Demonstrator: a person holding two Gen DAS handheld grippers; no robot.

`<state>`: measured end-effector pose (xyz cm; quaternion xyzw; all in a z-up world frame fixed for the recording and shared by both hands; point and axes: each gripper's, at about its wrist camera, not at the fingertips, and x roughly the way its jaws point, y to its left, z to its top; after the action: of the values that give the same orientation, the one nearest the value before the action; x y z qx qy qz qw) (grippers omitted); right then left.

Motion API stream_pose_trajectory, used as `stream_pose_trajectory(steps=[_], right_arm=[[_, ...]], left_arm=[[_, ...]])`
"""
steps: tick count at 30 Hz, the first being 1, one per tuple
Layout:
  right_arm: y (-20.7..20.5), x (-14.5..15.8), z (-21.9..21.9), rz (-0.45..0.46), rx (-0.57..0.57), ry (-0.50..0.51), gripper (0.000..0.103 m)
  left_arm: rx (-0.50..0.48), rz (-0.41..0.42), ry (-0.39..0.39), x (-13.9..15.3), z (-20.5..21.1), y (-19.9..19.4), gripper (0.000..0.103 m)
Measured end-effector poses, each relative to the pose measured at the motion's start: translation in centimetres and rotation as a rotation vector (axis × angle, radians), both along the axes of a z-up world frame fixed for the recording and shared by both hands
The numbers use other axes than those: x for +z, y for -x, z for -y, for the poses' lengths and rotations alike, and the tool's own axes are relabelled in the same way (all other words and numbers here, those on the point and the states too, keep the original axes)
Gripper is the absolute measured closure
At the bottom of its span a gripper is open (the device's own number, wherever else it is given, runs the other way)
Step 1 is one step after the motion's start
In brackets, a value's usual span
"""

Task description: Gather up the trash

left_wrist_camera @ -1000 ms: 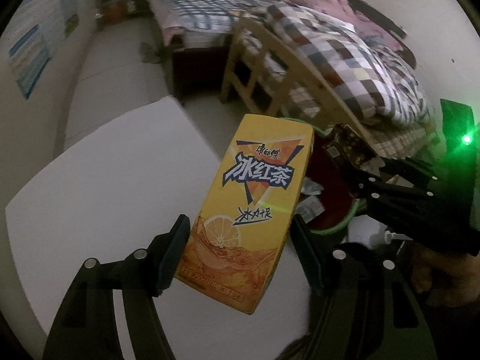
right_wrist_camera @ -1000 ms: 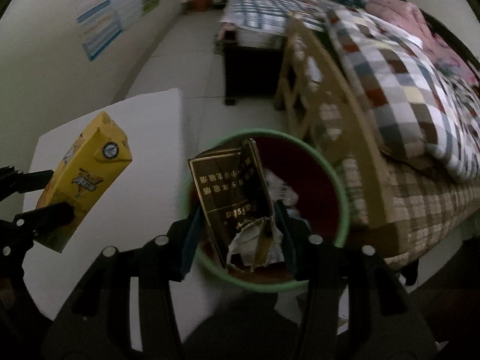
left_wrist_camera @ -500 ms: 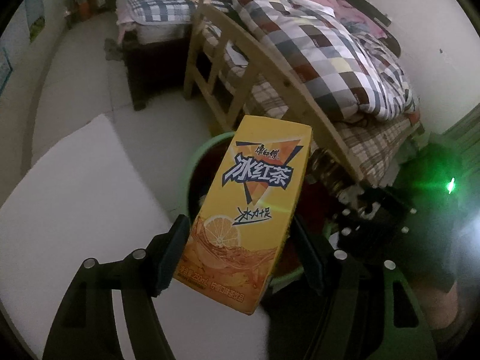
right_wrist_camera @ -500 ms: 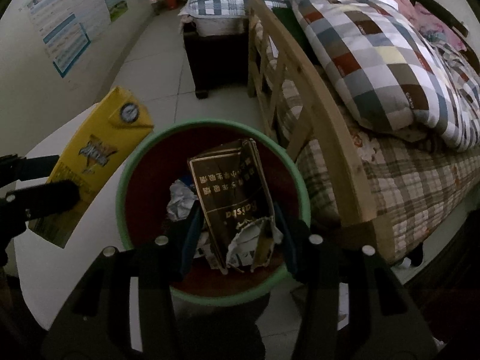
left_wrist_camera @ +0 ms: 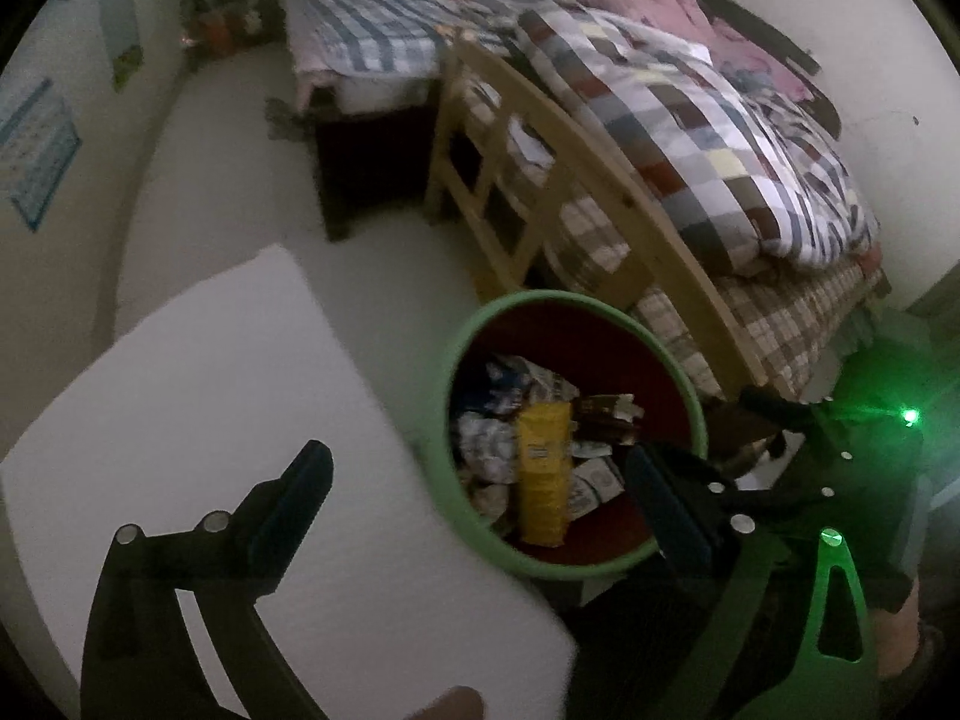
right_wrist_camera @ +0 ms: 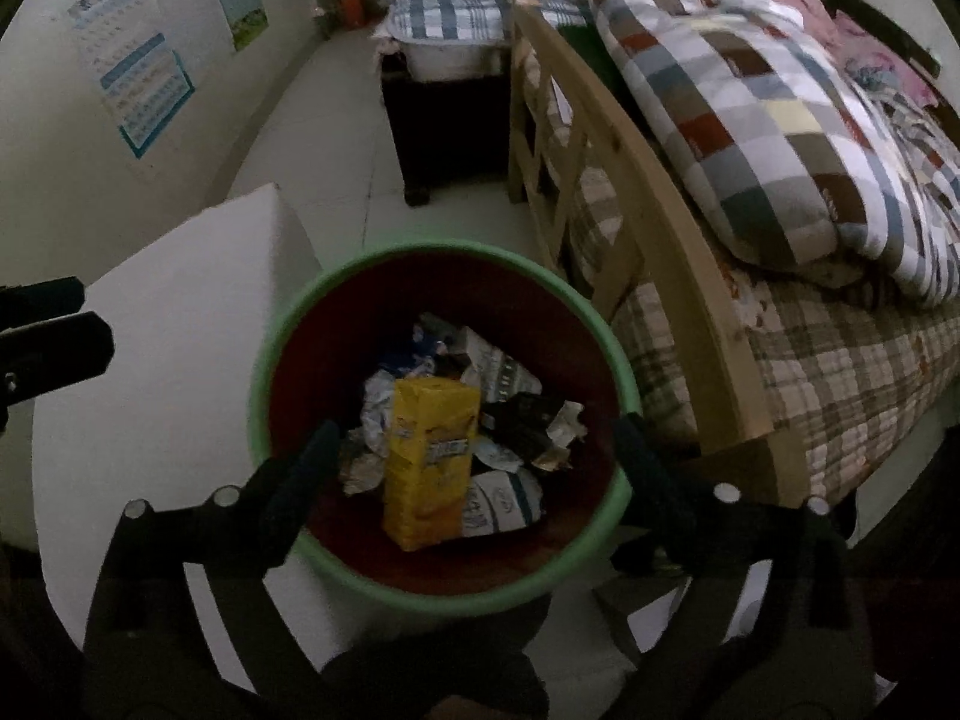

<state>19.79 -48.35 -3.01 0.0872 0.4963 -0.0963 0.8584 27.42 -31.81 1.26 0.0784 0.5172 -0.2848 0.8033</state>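
Both fisheye views are dim and murky, with the brightest patches at the white tabletop (left_wrist_camera: 198,420) around 8 o'clock and the pale wall (right_wrist_camera: 78,180) near 10 o'clock, while the lower third sinks to near black. A green indicator light (left_wrist_camera: 910,417) at 3 o'clock in the left wrist view flares into a soft haze and tints the dark parts beside it. Straight lines such as the wooden bed rail (right_wrist_camera: 660,228) bow strongly toward the black circular border, and the green bin rim (right_wrist_camera: 420,255) is smeared by motion blur, its contents grainy and soft.

Home bedroom: wooden-framed bed (right_wrist_camera: 678,276), checked quilt (right_wrist_camera: 750,120), wall posters (right_wrist_camera: 144,84).
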Motion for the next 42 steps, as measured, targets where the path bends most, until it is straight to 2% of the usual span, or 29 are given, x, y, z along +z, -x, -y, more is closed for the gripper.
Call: stream_pose_trajectory(steps=[4, 6, 12, 15, 21, 24, 28, 34, 37, 42], right_arm=[[0.8, 1.8, -2.4, 0.041, 0.016, 0.012, 0.009], [1.5, 3.2, -4.2, 0.076, 0.021, 0.034, 0.005], [3.4, 6.2, -8.9, 0.159, 0.039, 0.094, 0.005], [4.4, 7.5, -11.4, 0.200, 0.065, 0.085, 0.005], [6.6, 9.0, -16.2, 0.273, 0.115, 0.048, 0.005], [7.7, 9.4, -18.2, 0.314, 0.121, 0.063, 0.005], [9.1, 9.5, -20.1, 0.362, 0.133, 0.075, 0.005], [11.1, 10.1, -21.5, 0.425, 0.148, 0.057, 0.005], [11.8, 10.3, -22.0, 0.434, 0.160, 0.051, 0.005], [12.9, 10.4, -23.0, 0.456, 0.160, 0.067, 0.005]], left_arm=[[0.041, 0.055, 0.007, 1.7, -3.6, 1.3, 0.008], [0.081, 0.093, 0.005, 2.6, -6.2, 2.4, 0.008], [0.196, 0.177, 0.019, 4.3, -13.5, 5.3, 0.008], [0.268, 0.218, 0.041, 5.1, -17.4, 7.0, 0.008], [0.411, 0.282, 0.032, 5.7, -22.9, 10.2, 0.008], [0.430, 0.278, 0.052, 5.2, -25.1, 11.7, 0.008], [0.459, 0.299, 0.041, 4.5, -26.6, 13.6, 0.008], [0.473, 0.343, 0.077, 4.1, -28.7, 16.7, 0.008], [0.486, 0.394, 0.035, 4.3, -28.8, 18.1, 0.008], [0.522, 0.431, 0.054, 4.8, -29.4, 19.7, 0.008]])
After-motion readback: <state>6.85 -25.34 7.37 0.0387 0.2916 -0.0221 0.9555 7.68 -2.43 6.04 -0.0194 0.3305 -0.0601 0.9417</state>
